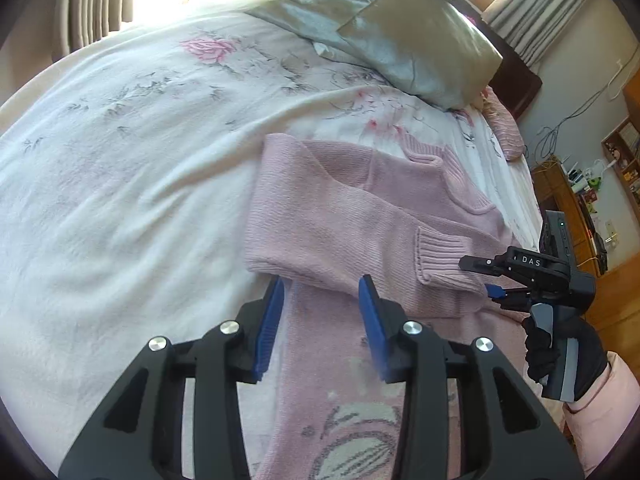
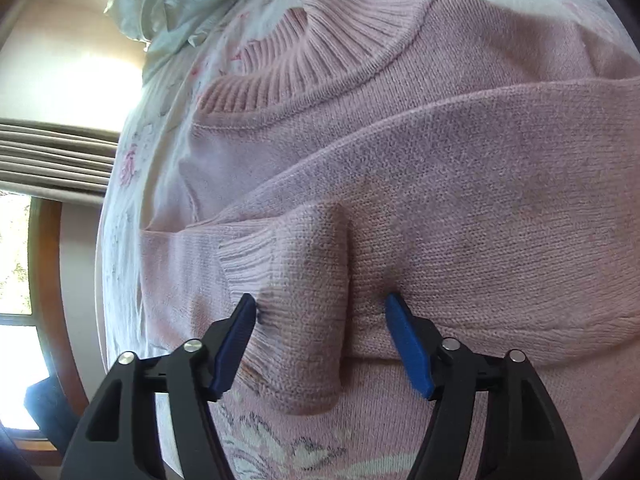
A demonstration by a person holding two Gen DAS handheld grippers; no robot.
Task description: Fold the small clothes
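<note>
A small pink knit sweater (image 1: 360,216) lies flat on the bed, one sleeve folded across its chest. My left gripper (image 1: 322,292) is open, its blue pads (image 1: 270,320) straddling the sweater's left edge just below the folded sleeve. In the left wrist view the right gripper (image 1: 476,276) sits at the ribbed cuff (image 1: 440,256), held by a black-gloved hand (image 1: 560,348). Close up in the right wrist view, my right gripper (image 2: 320,312) is open around the sleeve's cuff end (image 2: 296,280), with the ribbed collar (image 2: 320,40) beyond.
The white floral bedspread (image 1: 120,160) spreads wide to the left. A satin pillow (image 1: 400,32) lies at the head of the bed. Wooden furniture with clutter (image 1: 580,184) stands beyond the bed's right edge. Curtains (image 2: 52,152) and a window are to the left.
</note>
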